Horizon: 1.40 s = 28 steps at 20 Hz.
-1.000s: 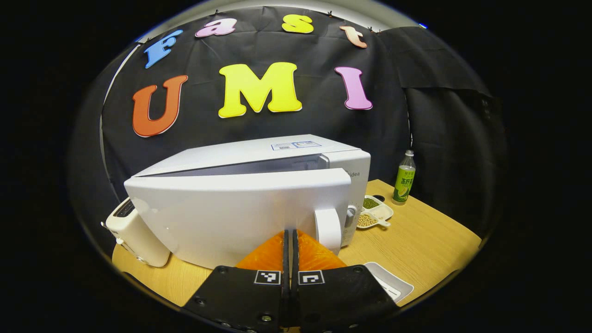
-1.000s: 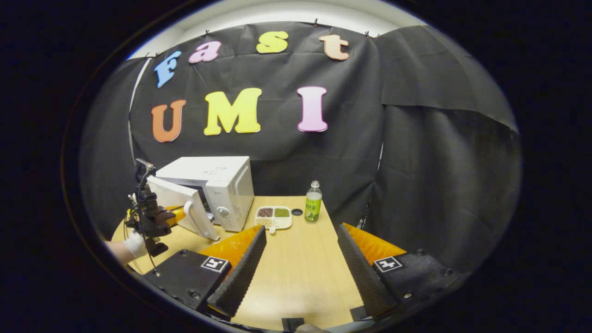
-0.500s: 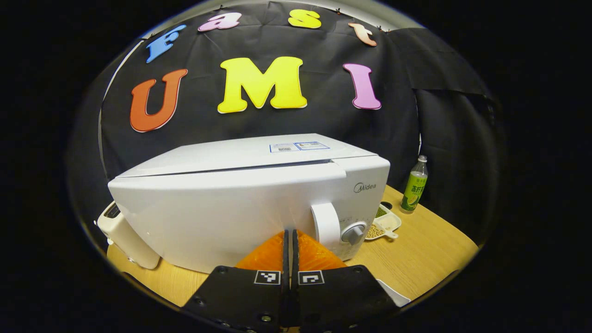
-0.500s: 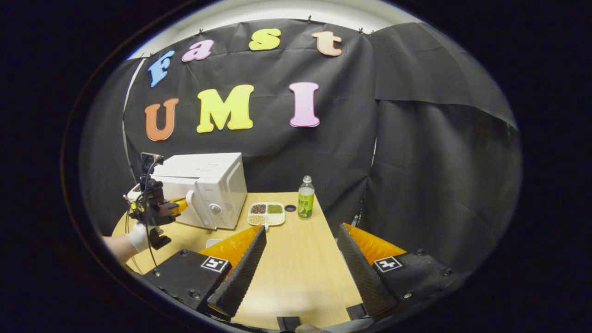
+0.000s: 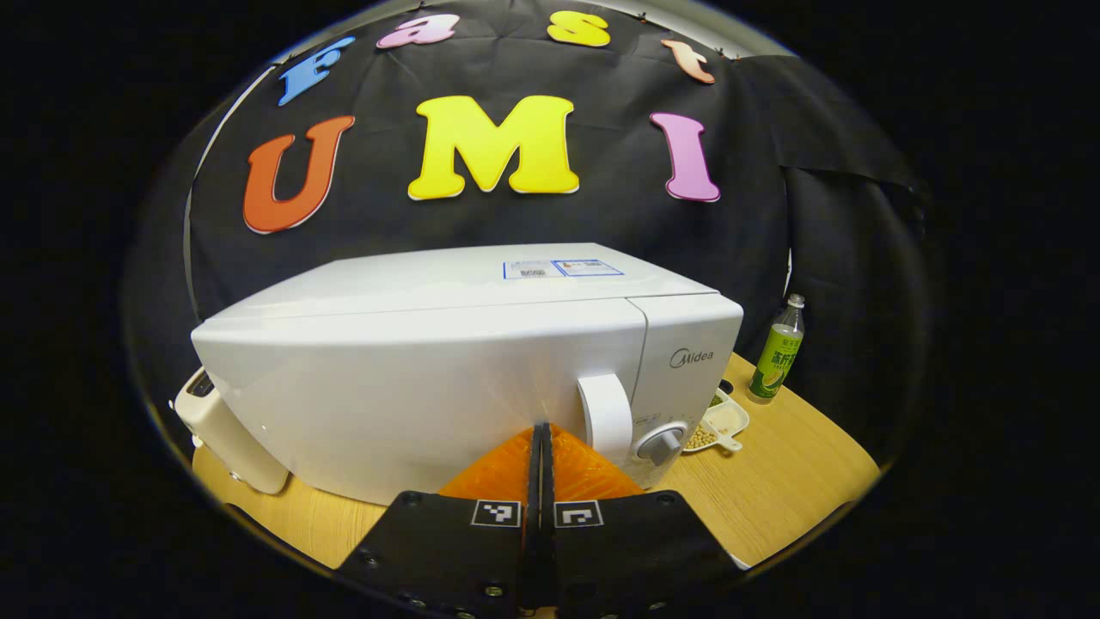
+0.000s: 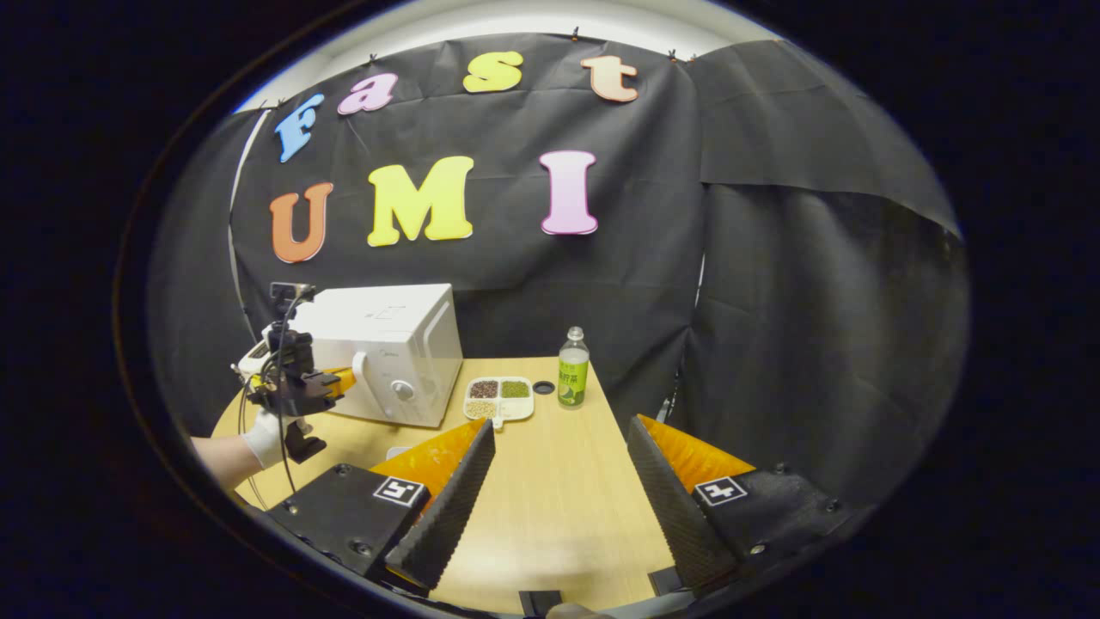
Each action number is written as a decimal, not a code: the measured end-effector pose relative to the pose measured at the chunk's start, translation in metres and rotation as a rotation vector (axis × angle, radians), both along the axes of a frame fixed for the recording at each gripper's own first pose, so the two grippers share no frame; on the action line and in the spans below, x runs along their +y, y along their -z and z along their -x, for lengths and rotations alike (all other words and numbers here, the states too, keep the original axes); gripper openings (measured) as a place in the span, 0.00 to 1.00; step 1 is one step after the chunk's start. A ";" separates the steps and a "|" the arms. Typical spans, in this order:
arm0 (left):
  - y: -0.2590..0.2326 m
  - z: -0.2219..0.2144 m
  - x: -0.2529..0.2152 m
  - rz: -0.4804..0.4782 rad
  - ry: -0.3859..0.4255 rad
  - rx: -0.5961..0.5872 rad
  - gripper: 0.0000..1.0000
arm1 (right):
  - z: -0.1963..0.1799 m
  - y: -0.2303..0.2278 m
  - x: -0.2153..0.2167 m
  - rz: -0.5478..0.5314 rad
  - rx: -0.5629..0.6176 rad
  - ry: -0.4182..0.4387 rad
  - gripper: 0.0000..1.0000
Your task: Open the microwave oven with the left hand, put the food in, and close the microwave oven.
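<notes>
The white microwave stands on the wooden table with its door flush against the body. My left gripper is shut, its tips touching the door front just left of the white handle. In the right gripper view the microwave sits at the far left, and the left gripper, held by a gloved hand, meets its door. My right gripper hangs open over the table with nothing between its fingers. The food is hidden from me.
A cream toaster stands left of the microwave. To its right lie a divided dish of beans, a small black cap and a green-labelled bottle. A white tray's corner peeks out beside my right gripper's left finger.
The microwave door swung from partly open to fully closed, with my shut left gripper pushing forward against it. The right gripper stayed open and nearly still.
</notes>
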State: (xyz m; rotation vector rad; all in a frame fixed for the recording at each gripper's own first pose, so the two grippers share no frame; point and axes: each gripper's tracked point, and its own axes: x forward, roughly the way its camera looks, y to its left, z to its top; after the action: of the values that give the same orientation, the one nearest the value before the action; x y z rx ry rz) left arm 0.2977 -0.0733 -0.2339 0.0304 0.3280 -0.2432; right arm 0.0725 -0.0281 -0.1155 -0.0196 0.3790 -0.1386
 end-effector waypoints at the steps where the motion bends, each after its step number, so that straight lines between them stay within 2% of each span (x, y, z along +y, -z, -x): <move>1: 0.003 0.001 0.001 -0.009 0.000 0.013 0.00 | 0.000 -0.003 0.004 0.002 -0.008 -0.007 0.99; 7: -0.015 0.016 0.007 0.025 -0.043 0.004 0.00 | -0.010 -0.009 0.024 0.003 -0.018 -0.058 0.99; 12: -0.055 0.036 0.030 -0.015 -0.067 -0.085 0.00 | -0.018 -0.017 0.040 0.006 -0.041 -0.098 0.99; 15: -0.066 0.048 0.035 -0.034 -0.058 -0.110 0.96 | -0.018 -0.018 0.048 0.006 -0.044 -0.115 0.99; 16: -0.066 0.049 0.034 -0.044 -0.058 -0.111 0.96 | -0.018 -0.018 0.049 0.008 -0.044 -0.121 0.99; 17: -0.068 0.052 0.033 -0.044 -0.055 -0.112 0.96 | -0.018 -0.019 0.051 0.010 -0.044 -0.124 0.92; 20: -0.079 0.062 0.031 -0.041 -0.043 -0.130 0.97 | -0.019 -0.023 0.057 0.012 -0.056 -0.135 0.92; 21: -0.083 0.066 0.030 -0.039 -0.036 -0.135 0.97 | -0.020 -0.025 0.060 0.013 -0.062 -0.139 0.99; 22: -0.086 0.068 0.031 -0.038 -0.036 -0.139 0.97 | -0.020 -0.026 0.062 0.014 -0.066 -0.142 0.92; 24: -0.096 0.076 0.036 -0.031 -0.040 -0.148 0.96 | -0.020 -0.030 0.065 0.022 -0.078 -0.146 0.92; 25: -0.101 0.082 0.041 -0.029 -0.046 -0.152 0.96 | -0.019 -0.032 0.067 0.023 -0.084 -0.148 0.92; 26: -0.107 0.088 0.045 -0.026 -0.051 -0.159 0.96 | -0.020 -0.032 0.068 0.025 -0.089 -0.149 0.99; 28: -0.120 0.099 0.056 -0.026 -0.062 -0.171 0.97 | -0.022 -0.034 0.071 0.027 -0.100 -0.150 0.99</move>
State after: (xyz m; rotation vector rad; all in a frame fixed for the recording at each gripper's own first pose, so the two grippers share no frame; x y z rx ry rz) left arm 0.1987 -0.0169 -0.1137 0.0663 0.1613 -0.1740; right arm 0.0941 0.0433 -0.0812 -0.0677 0.2747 0.0037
